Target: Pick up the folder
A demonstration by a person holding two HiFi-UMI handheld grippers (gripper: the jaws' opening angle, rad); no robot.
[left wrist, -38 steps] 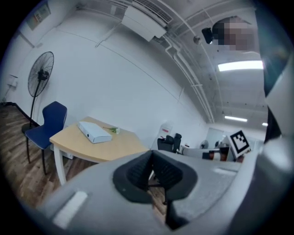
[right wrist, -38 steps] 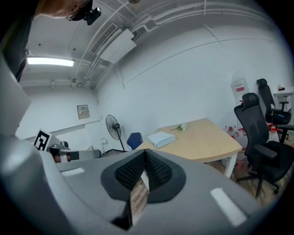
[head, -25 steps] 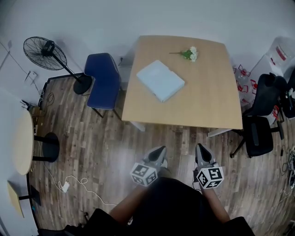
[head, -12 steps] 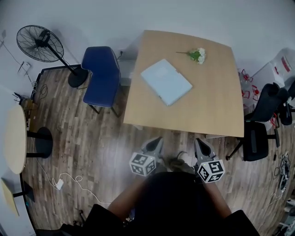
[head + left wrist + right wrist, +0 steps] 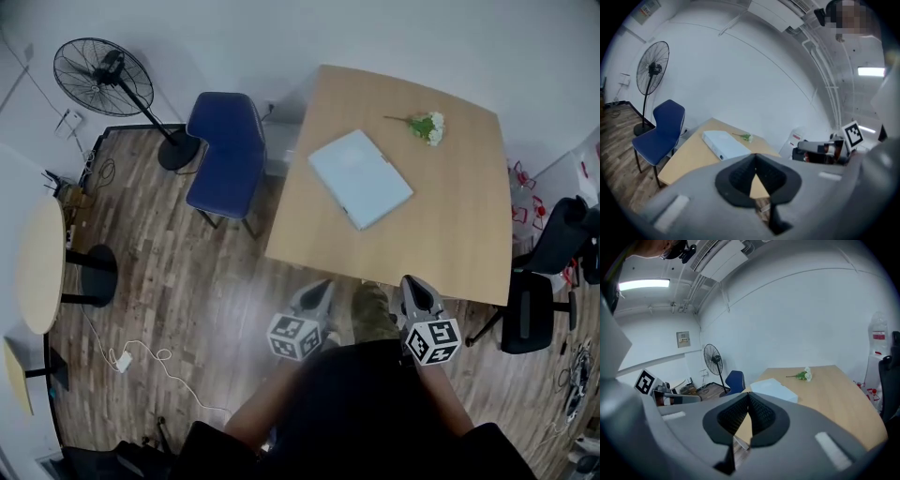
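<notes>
Grey jaws pressed together and holding nothing, my left gripper (image 5: 322,291) and right gripper (image 5: 412,287) hang side by side just short of the table (image 5: 450,216), both aimed at it. I judge this a carrying posture, with no cause to open until the target is within reach. The pale blue folder (image 5: 360,177) lies flat and untouched, left of the table's centre. A flower sprig (image 5: 427,126) rests near the table's far edge, and a blue chair (image 5: 225,150) stands at its left side.

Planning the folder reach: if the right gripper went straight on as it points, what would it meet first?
Probably the table top near its front edge, short of the folder; the right gripper, fingers shut, aims just below it, though depth is unclear.
</notes>
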